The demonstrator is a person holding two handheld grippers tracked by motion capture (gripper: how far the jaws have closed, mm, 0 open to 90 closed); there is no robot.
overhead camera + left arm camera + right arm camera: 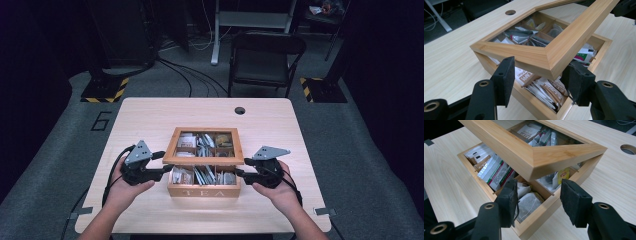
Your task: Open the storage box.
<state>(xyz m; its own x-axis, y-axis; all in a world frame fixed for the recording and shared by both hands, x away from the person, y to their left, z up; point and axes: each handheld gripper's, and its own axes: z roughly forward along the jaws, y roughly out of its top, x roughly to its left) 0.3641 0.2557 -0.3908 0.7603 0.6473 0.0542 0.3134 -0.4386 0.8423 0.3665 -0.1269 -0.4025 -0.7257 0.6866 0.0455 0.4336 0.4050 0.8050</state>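
Observation:
A wooden tea box [204,190] marked "TEA" stands mid-table, with several tea bags [202,175] in its compartments. Its glass-windowed lid [204,161] is tilted up at the front, hinged at the back. My left gripper [164,163] is open at the lid's front left corner [549,67], whose tip sits between the two pads [506,75] with a gap on each side. My right gripper [243,168] is open at the front right corner [534,167], its pads [574,202] either side of and just below that corner. Whether the lid rests on the fingers, I cannot tell.
The light wooden table [145,120] has a round cable hole [240,110] behind the box. A black folding chair [265,60] stands beyond the far edge. Cables and striped stand bases lie on the grey floor.

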